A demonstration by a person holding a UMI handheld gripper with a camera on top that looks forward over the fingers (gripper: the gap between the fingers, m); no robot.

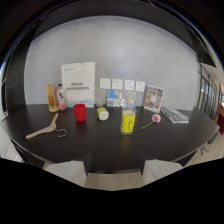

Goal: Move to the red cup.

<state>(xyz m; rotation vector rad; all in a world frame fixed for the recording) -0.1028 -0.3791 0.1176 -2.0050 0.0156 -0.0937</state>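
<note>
Red cup (79, 112) stands upright on the dark table (100, 145); claw state can't be told.

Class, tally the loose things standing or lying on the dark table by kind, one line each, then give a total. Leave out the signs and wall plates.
Cups: 1, the red cup
Bottles or drink containers: 4
Clothes hangers: 1
Flowers: 1
Total: 7

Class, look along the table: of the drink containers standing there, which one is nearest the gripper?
The yellow bottle. It stands forward on the table, while the red cup and the orange bottle stand farther back.
</note>
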